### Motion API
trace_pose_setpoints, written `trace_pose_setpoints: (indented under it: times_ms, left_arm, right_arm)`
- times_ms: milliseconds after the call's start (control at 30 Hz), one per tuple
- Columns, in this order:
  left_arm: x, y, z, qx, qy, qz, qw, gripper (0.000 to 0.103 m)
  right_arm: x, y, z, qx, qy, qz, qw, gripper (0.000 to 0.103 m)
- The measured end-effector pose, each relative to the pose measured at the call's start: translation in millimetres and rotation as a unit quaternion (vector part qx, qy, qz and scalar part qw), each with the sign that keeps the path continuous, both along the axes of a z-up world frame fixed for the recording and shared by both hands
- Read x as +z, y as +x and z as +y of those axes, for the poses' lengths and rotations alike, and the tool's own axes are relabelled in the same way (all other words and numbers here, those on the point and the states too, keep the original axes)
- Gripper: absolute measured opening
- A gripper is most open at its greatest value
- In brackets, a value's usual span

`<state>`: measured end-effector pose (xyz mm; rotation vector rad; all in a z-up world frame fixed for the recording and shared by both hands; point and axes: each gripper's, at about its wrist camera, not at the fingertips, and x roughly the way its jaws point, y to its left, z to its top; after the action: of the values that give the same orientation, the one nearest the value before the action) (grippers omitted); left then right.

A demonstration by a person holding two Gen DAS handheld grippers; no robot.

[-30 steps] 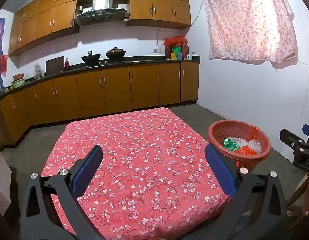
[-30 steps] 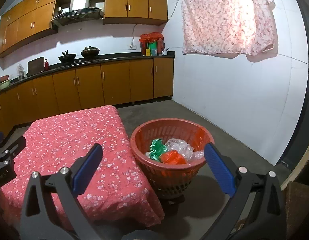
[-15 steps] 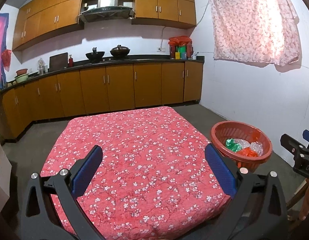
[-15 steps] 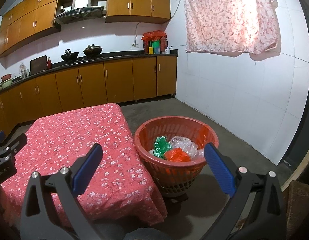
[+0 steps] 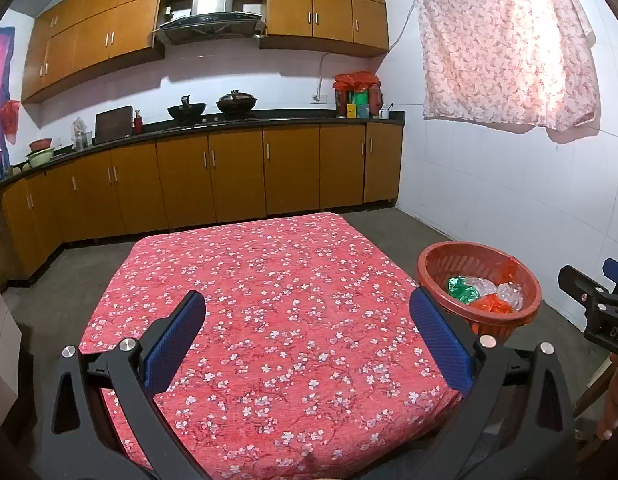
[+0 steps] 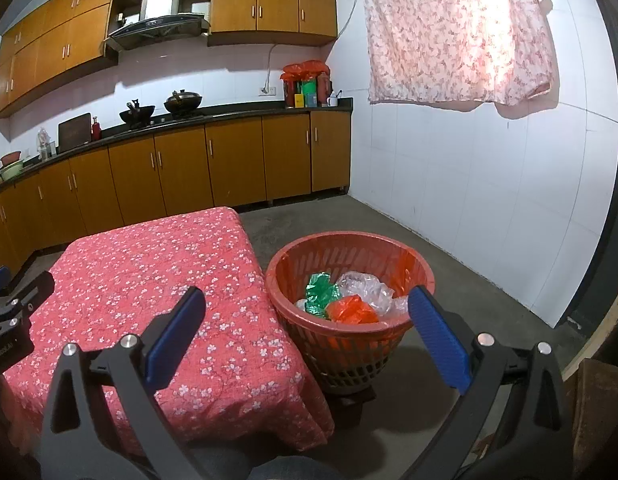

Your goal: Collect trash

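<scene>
Left gripper (image 5: 307,336) jaws wide, empty, over table (image 5: 269,280), right gripper (image 6: 307,332) likewise spread, empty, red basket (image 6: 351,344) holding bagged trash (image 6: 351,308) beside table's right edge

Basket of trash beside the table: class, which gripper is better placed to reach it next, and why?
Right. The right gripper looks straight at the basket, open; the left gripper faces the table.
</scene>
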<state>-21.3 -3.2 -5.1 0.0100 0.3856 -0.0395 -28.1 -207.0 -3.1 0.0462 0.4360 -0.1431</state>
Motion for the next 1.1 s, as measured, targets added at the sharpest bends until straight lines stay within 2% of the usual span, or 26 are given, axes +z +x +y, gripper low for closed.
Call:
trace_pose_setpoints:
  times_ms: [1100]
  left_arm:
    - [-3.0,1.1,-4.3,0.0,0.0,0.006,1.0,0.101]
  right_arm:
    - [-7.5,0.6,-0.4,0.0,0.001,0.005,1.0,0.099]
